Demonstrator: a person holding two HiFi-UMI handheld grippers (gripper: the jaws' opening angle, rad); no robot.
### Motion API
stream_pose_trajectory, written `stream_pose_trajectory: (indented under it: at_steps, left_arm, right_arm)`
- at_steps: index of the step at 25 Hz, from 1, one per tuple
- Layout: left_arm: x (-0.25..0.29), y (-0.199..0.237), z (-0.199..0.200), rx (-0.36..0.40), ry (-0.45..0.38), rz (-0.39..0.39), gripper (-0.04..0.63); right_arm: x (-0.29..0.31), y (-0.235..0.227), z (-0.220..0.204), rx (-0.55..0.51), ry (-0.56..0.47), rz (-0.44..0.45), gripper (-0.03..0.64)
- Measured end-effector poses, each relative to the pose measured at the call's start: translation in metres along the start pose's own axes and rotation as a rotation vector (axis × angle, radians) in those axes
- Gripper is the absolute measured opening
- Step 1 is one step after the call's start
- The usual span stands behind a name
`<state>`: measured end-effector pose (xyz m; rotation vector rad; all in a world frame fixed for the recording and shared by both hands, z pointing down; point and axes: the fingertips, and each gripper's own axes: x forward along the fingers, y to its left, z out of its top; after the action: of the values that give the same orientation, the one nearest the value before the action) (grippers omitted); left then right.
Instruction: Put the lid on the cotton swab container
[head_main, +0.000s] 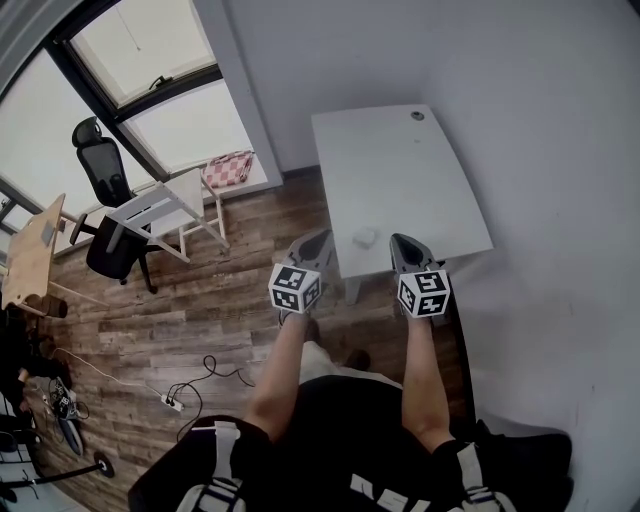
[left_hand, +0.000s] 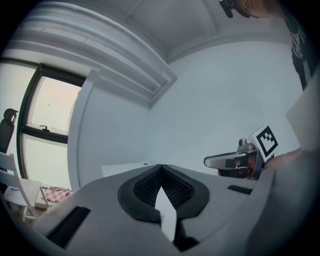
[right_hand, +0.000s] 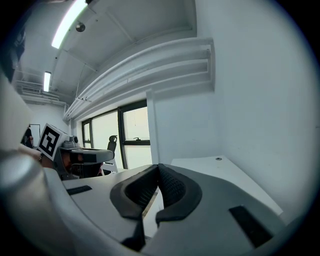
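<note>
Now both grippers are held side by side at the table's near edge, pointing roughly level. The left gripper (head_main: 316, 243) has its jaws pressed together with nothing between them, as its own view shows. The right gripper (head_main: 402, 245) is likewise closed and empty. The container (head_main: 365, 238), a small pale thing, sits on the table (head_main: 400, 170) close to that near edge. It lies between the two gripper tips and apart from both, and is too small to tell whether its lid is on. A grommet (head_main: 417, 116) marks the table's far end. The table stands against a grey wall (head_main: 540, 120). To its left runs a wood floor (head_main: 220, 310) with a white chair (head_main: 160, 212), a black office chair (head_main: 108, 200) beyond it, and a pink cloth (head_main: 228, 168) by the window (head_main: 150, 90). A wooden desk (head_main: 30, 255) sits at the left edge. Cables (head_main: 215, 370) and a power strip (head_main: 172, 403) lie on the floor near the person's legs. Each gripper view shows the other gripper alongside.
</note>
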<state>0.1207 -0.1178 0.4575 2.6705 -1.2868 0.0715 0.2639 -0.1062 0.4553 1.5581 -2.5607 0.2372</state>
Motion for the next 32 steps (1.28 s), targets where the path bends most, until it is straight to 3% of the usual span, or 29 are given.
stream_pose_trajectory:
  at_steps: [32]
  left_arm:
    - [0.009, 0.001, 0.013, 0.001, -0.006, -0.023, 0.026]
  right_arm:
    - [0.008, -0.004, -0.002, -0.025, 0.033, 0.014, 0.012]
